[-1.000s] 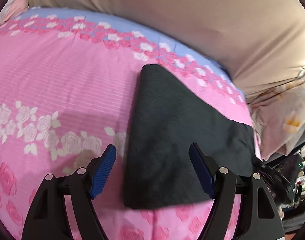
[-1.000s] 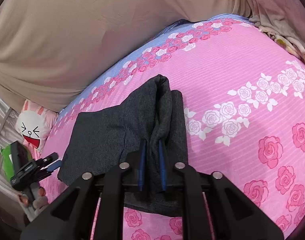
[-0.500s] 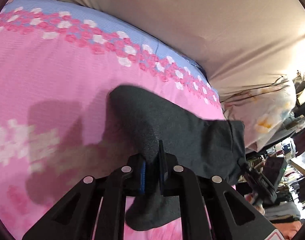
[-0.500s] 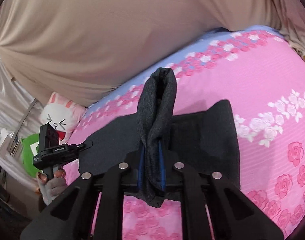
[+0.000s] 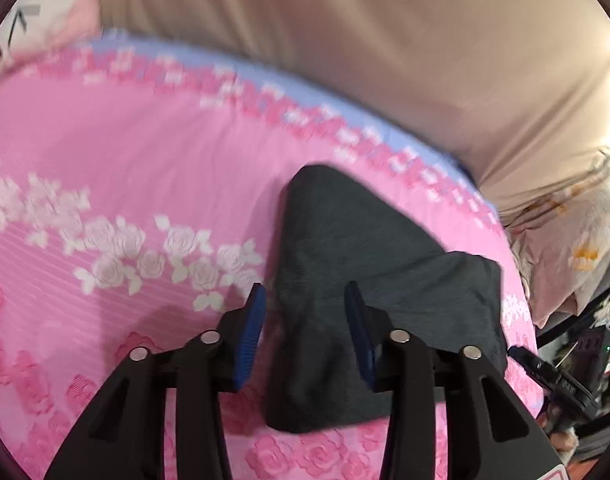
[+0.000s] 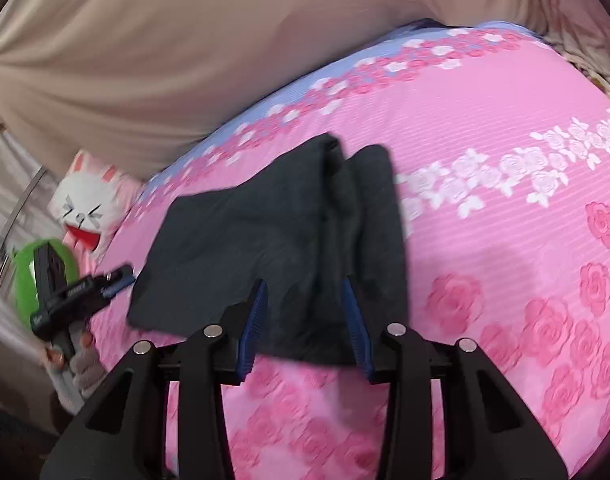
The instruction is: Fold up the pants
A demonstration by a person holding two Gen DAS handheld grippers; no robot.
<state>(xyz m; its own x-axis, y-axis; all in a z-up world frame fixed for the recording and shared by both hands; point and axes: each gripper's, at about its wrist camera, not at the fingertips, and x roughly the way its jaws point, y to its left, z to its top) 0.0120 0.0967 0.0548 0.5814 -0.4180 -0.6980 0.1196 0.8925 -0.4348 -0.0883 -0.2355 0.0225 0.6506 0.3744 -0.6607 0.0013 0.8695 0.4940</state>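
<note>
Dark grey pants (image 5: 357, 280) lie folded on the pink bedsheet (image 5: 125, 168), both grippers' fingers spread wide, empty.

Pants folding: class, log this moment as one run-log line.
pants: folded, flat on pink bedsheet | left gripper: open | right gripper: open | neither gripping

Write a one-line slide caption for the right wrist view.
Right tool open above folded dark pants lying on a pink rose-print bedsheet.
</note>
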